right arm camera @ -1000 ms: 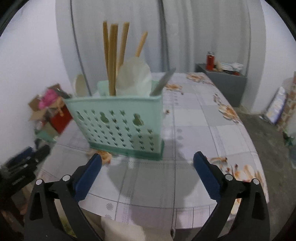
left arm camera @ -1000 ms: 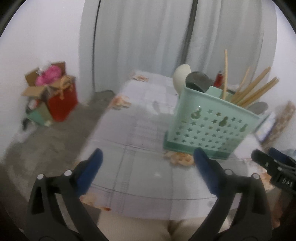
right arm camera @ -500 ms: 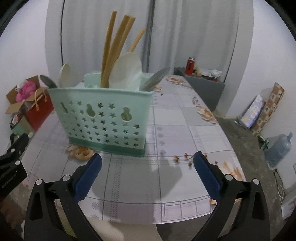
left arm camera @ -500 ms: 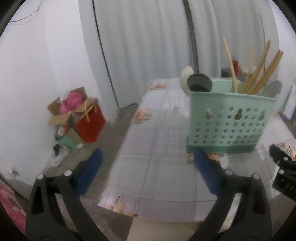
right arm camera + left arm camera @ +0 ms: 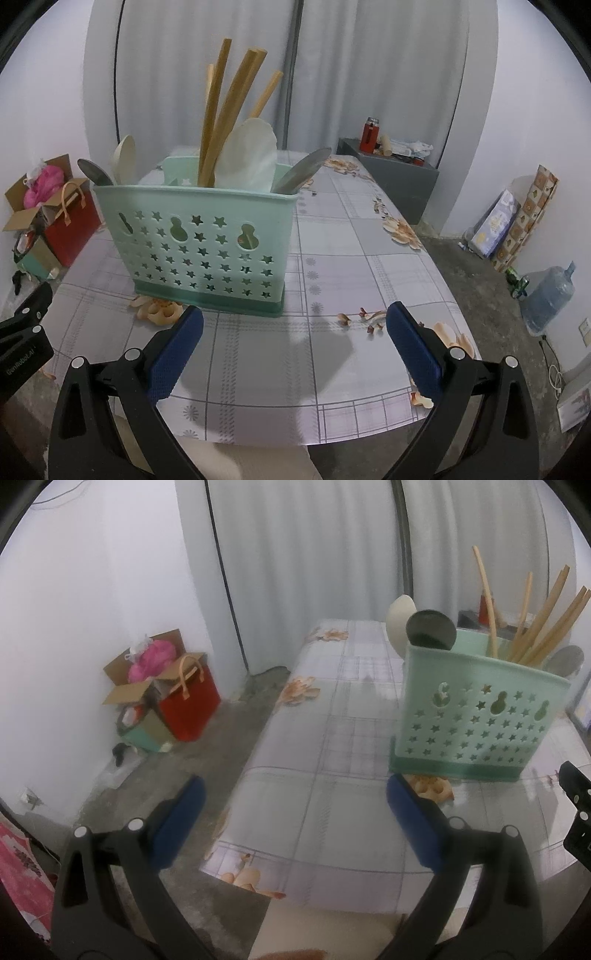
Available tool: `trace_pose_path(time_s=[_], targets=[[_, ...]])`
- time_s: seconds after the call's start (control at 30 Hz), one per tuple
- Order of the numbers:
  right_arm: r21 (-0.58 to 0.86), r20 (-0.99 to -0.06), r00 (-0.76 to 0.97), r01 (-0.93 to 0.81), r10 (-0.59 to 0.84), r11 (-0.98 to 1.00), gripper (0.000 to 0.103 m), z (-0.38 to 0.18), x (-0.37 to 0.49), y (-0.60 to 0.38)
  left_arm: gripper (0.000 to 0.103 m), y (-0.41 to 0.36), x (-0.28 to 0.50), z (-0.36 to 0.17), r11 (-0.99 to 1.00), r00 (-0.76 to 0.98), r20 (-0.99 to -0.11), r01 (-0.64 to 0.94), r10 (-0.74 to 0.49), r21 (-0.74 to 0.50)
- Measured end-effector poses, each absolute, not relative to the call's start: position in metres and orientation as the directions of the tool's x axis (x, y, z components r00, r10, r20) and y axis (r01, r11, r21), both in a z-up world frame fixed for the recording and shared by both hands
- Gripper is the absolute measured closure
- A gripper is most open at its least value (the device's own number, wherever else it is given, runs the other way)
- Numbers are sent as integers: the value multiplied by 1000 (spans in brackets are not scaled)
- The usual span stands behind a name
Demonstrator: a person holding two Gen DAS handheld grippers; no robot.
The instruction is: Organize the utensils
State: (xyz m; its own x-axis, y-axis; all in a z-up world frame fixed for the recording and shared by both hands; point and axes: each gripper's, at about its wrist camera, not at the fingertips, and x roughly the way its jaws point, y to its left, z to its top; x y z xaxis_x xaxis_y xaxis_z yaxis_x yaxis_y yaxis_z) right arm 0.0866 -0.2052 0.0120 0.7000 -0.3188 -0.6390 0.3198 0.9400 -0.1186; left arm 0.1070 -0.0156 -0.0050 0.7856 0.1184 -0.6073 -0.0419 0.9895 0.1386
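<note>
A mint-green plastic utensil caddy (image 5: 207,251) with star and gourd-shaped cut-outs stands upright on the table (image 5: 354,266), which is covered by a grey checked cloth with orange flower prints. Out of its top rise several long wooden chopsticks (image 5: 229,114), a white plastic ladle (image 5: 251,155), a cream spoon (image 5: 123,158) and two grey metal spoons (image 5: 306,171), one at each end.

The right tongs (image 5: 294,345) hang over the near edge of the table with their blue-padded jaws spread wide and nothing between them. In the right wrist view the caddy sits ahead and to the left, its dark green base just beyond the tip of the left pad, not touching it.

The left tongs (image 5: 291,821) are likewise wide open and empty, held over the table's near left corner, with the left pad above the concrete floor (image 5: 207,746). In the left wrist view the caddy (image 5: 476,716) stands ahead and to the right, its base just past the right pad's tip; the chopsticks (image 5: 546,624) lean outward to the right. The black body of the other tongs shows at the right edge.

By the left wall sit a red paper bag (image 5: 190,698) with tan handles and an open cardboard box (image 5: 147,672) holding something pink. To the right in the right wrist view are a grey low cabinet (image 5: 391,177) and a blue water jug (image 5: 550,299) on the floor.
</note>
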Motion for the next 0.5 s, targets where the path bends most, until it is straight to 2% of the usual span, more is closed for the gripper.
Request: trace_pose_path(time_s=[0.5], targets=[[-121,-629,707,322,-324,939,7,16,83,-201,9,-12,103,-2,991,788,-604,-54,117,122]])
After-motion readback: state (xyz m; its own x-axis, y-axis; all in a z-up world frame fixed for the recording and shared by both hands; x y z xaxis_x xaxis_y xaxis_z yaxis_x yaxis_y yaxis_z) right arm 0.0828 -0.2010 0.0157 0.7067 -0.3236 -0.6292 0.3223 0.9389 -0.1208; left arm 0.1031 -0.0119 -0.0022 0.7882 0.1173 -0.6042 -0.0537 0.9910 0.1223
